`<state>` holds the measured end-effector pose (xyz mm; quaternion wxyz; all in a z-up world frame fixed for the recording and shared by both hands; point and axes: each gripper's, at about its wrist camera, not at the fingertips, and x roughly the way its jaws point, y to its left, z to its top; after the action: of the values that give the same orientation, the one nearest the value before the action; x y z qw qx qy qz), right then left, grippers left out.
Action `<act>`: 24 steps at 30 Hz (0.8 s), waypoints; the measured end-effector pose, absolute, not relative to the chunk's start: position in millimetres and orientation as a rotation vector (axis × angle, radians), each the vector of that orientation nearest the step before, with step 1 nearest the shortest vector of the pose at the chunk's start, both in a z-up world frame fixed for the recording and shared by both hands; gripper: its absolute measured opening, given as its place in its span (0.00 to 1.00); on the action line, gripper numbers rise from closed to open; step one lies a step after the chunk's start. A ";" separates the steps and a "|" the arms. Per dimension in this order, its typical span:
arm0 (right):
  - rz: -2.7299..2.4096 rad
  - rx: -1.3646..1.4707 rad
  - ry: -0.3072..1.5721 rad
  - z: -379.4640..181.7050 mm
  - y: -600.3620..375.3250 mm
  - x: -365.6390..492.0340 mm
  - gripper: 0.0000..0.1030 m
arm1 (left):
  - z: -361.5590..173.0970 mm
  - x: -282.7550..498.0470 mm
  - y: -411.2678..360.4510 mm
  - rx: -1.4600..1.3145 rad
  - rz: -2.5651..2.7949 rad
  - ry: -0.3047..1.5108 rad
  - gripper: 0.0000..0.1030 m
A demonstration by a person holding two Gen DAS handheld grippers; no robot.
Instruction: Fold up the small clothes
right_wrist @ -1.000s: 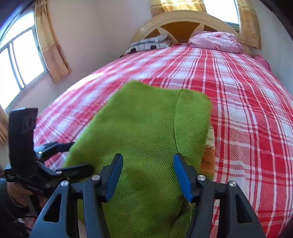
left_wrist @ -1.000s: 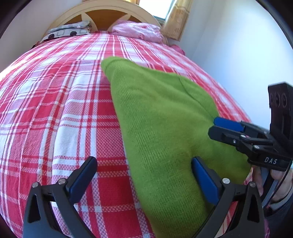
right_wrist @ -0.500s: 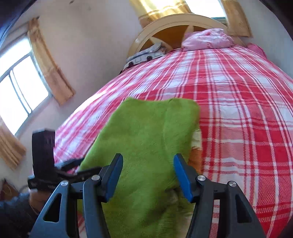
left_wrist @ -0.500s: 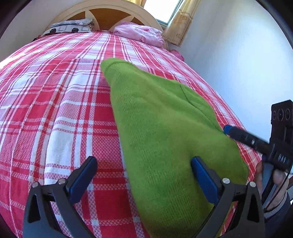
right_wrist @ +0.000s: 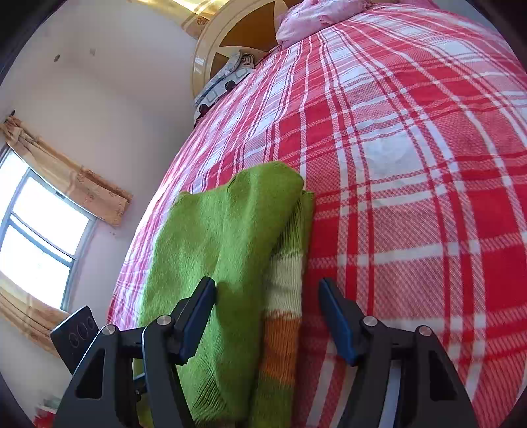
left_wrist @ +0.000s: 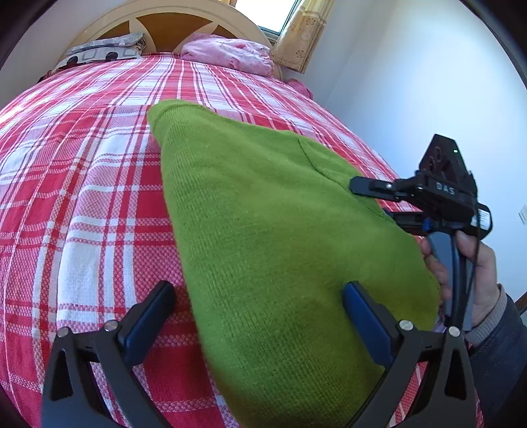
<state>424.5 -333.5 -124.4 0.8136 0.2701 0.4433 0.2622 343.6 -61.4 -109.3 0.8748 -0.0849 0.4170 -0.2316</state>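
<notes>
1. One green knitted garment (left_wrist: 273, 250), with one white stripe and one orange stripe along its edge
2. Two grippers: left gripper (left_wrist: 260, 316), right gripper (right_wrist: 268, 316)
3. One red plaid bedspread (left_wrist: 98, 171)
4. One pink pillow (left_wrist: 227, 56), one grey patterned pillow (left_wrist: 102, 49)
5. One headboard (left_wrist: 171, 16)
6. Two curtained windows

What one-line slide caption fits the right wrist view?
Open right claw straddles the striped edge of a folded green sweater on a red plaid bedspread.
</notes>
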 end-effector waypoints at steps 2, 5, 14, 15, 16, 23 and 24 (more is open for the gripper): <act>0.576 0.591 0.947 -127.0 -333.8 431.0 0.64 | -109.5 342.2 -63.2 -0.170 -0.481 0.869 1.00; 0.593 0.601 0.950 -128.9 -333.0 441.3 0.64 | -109.9 341.8 -66.0 -0.156 -0.480 0.869 1.00; 0.639 0.501 0.949 -128.8 -306.8 461.9 0.54 | -110.5 341.5 -69.8 -0.134 -0.477 0.870 1.00; 0.650 0.520 0.947 -131.1 -308.0 463.5 0.45 | -110.5 341.3 -70.0 -0.133 -0.477 0.870 1.00; 0.663 0.545 0.949 -133.6 -313.3 463.5 0.43 | -110.6 341.6 -70.0 -0.132 -0.477 0.870 1.00; 0.674 0.551 0.939 -137.1 -314.4 459.9 0.40 | -110.9 341.6 -73.2 -0.116 -0.480 0.870 1.00; 0.675 0.550 0.938 -137.3 -314.3 460.3 0.40 | -110.8 341.5 -73.7 -0.114 -0.482 0.870 1.00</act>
<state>460.3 -314.3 -137.3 0.8020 0.2567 0.4377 0.3150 341.5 -73.7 -110.8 0.8773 -0.0546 0.4172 -0.2308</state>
